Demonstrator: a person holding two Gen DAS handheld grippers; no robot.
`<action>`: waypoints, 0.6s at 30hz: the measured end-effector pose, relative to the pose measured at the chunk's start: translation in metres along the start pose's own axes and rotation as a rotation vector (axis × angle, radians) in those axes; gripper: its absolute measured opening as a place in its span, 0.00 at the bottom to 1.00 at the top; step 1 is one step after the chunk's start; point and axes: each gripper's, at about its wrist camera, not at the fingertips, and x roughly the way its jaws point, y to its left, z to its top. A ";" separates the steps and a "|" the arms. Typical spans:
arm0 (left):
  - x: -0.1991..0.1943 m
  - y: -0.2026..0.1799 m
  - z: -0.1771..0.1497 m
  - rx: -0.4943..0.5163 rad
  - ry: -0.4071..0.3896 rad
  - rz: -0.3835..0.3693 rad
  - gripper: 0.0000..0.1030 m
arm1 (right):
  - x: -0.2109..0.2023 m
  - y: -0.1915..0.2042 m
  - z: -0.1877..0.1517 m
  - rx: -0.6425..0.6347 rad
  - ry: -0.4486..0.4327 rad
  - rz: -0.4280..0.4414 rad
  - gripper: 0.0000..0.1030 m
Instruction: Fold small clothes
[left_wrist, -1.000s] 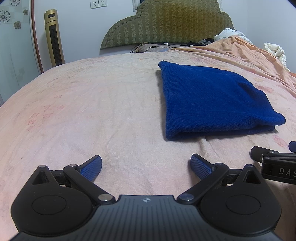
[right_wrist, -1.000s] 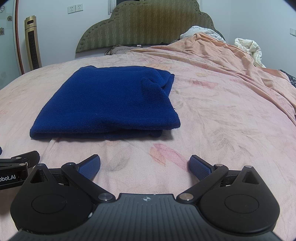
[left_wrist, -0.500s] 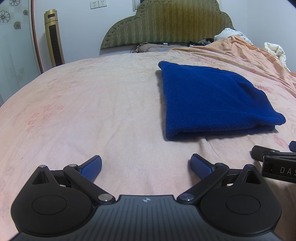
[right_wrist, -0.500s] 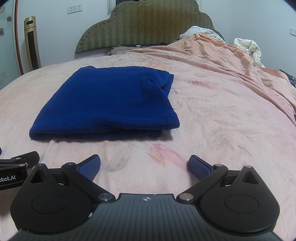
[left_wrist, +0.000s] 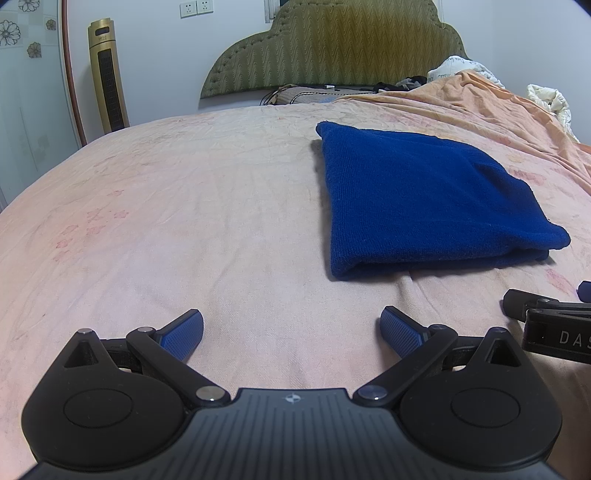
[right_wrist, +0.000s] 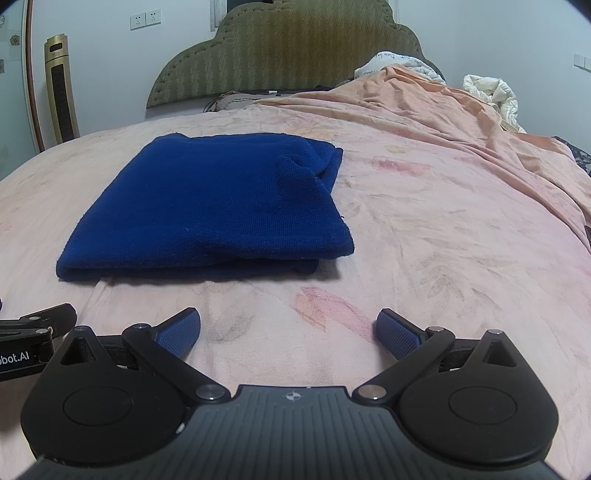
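A dark blue knit garment (left_wrist: 424, 199) lies folded flat on the pink bedsheet (left_wrist: 184, 221); it also shows in the right wrist view (right_wrist: 218, 210). My left gripper (left_wrist: 291, 328) is open and empty, low over the sheet, short of the garment's near left corner. My right gripper (right_wrist: 288, 328) is open and empty, just in front of the garment's near right corner. Part of the right gripper shows at the right edge of the left wrist view (left_wrist: 546, 321), and part of the left gripper at the left edge of the right wrist view (right_wrist: 29, 332).
A green padded headboard (left_wrist: 332, 48) stands at the far end. An orange cover (right_wrist: 443, 110) is bunched along the right side, with white bedding (right_wrist: 491, 92) beyond. A gold tower fan (left_wrist: 107, 77) stands by the wall at the left.
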 end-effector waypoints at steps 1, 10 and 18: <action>0.000 0.000 0.000 0.000 0.000 -0.001 1.00 | 0.000 0.000 0.000 0.000 0.000 0.000 1.00; 0.000 0.000 0.002 -0.007 0.012 -0.011 1.00 | 0.000 0.001 0.000 -0.001 0.001 0.000 1.00; -0.005 -0.001 0.006 0.011 0.031 -0.007 1.00 | 0.000 0.000 0.000 0.002 -0.003 0.002 1.00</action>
